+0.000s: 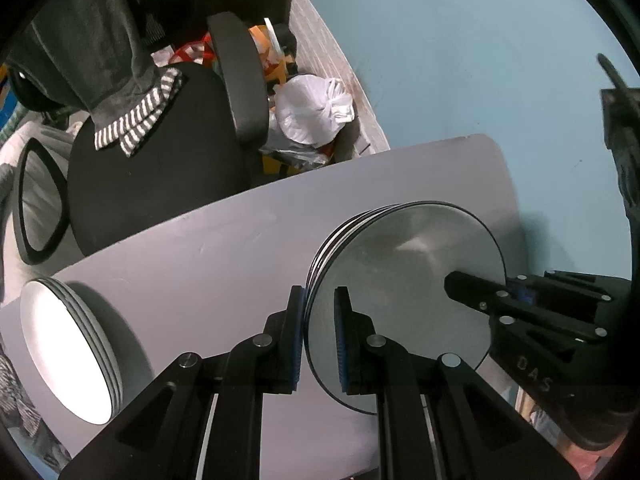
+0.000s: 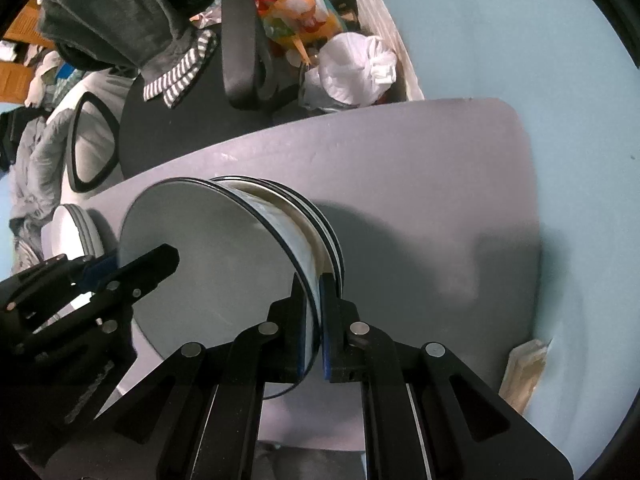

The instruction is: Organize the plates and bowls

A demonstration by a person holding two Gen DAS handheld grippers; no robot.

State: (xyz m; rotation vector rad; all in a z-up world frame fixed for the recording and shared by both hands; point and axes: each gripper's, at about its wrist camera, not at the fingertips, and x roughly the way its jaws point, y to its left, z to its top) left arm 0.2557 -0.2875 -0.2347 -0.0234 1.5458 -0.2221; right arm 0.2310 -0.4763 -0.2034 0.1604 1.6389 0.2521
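The top plate (image 1: 404, 280) is pinched at opposite rims: the left gripper (image 1: 320, 336) has its jaws pressed on the near edge, the right gripper (image 2: 314, 320) likewise. The plate is best kept level and lifted straight, both grips held evenly, so the stack (image 2: 320, 216) beneath on the table (image 2: 420, 168) is not dragged. It is round, pale grey, dark-rimmed, glossy. A second stack (image 1: 72, 352) lies well apart.

stack of white, dark-rimmed plates (image 1: 404, 280) near the far right corner of the desk (image 1: 200, 248); its top plate (image 2: 208, 264) is lifted and tilted off the rest. second stack of white plates (image 1: 72, 352) lies by the left edge, well apart.
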